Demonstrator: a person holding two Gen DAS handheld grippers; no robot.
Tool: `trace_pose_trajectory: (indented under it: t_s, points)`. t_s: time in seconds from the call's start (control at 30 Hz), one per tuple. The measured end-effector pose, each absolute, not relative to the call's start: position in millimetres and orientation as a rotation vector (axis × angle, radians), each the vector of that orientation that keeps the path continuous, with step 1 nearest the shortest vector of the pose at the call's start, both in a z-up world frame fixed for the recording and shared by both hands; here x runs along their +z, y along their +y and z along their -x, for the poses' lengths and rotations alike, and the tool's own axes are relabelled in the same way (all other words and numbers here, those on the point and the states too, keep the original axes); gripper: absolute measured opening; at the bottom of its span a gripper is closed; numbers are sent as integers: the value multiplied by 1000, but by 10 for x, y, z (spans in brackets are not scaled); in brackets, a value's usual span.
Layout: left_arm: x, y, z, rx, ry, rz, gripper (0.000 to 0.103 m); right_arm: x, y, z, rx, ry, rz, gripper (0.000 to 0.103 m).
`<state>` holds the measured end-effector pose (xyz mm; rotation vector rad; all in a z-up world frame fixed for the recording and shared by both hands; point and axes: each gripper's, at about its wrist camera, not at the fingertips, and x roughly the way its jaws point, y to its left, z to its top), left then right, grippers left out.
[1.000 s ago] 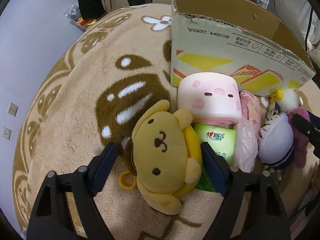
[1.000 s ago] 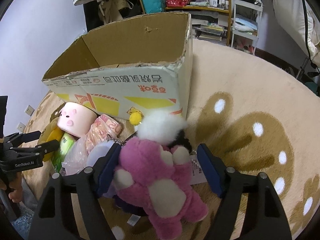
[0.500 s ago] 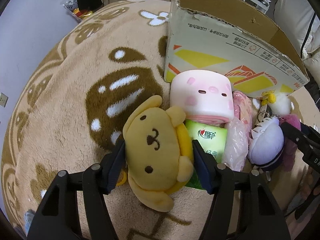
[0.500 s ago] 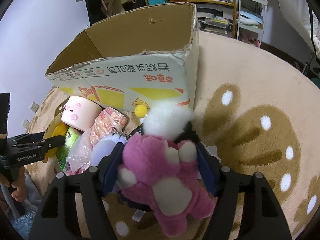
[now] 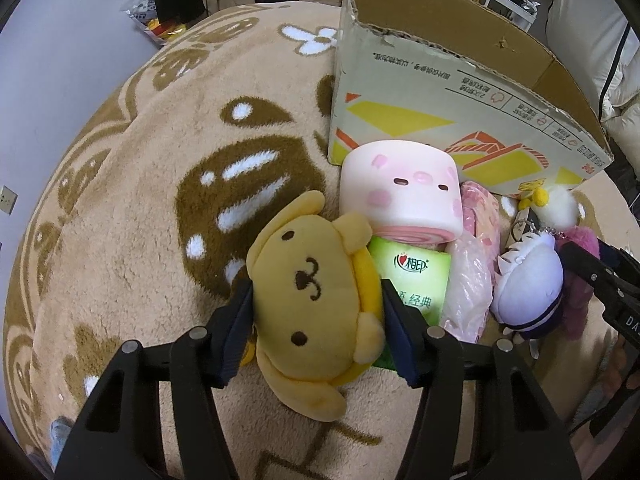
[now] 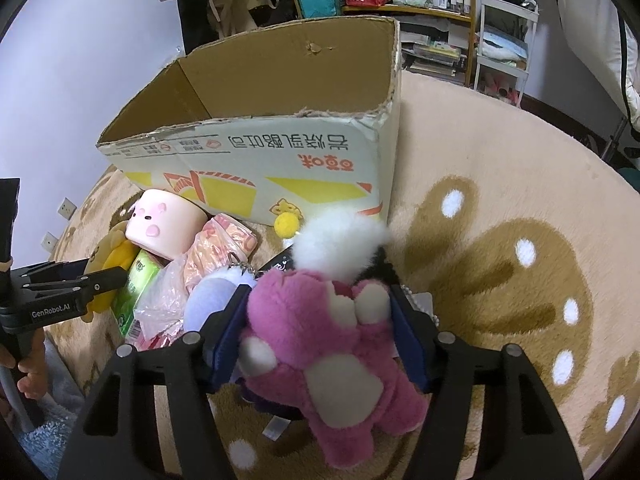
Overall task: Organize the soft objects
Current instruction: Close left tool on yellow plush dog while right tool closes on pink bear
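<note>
Left gripper (image 5: 316,320) closing, pads pressing yellow dog plush (image 5: 316,300); right gripper (image 6: 320,332) closing, pads against pink bear plush (image 6: 320,344). Both toys on rug (image 5: 140,220), heaped before open cardboard box (image 6: 280,160), likely destination.

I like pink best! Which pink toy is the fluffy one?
The pink bear between the right claw's closing pads has shaggy fur; the pink pig roll looks smooth.

My left gripper's fingers (image 5: 236,328) hide the yellow dog plush's (image 5: 316,292) sides and part of the green tissue pack (image 5: 412,276). The pink bear (image 6: 332,344) covers most of a dark plush (image 6: 264,400) beneath; my left hand (image 6: 28,364) is cut off by the frame edge.
</note>
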<state>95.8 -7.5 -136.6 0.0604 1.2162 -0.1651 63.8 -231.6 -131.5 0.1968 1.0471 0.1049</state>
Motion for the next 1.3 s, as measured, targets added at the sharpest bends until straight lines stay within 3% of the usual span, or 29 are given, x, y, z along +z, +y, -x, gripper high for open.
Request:
trace_pose_trajectory:
  t_s: [1.3]
  points:
    - [-858, 30, -723, -119, 1022, -31, 59, -1076, -2459, -502, 49, 980, -237, 71]
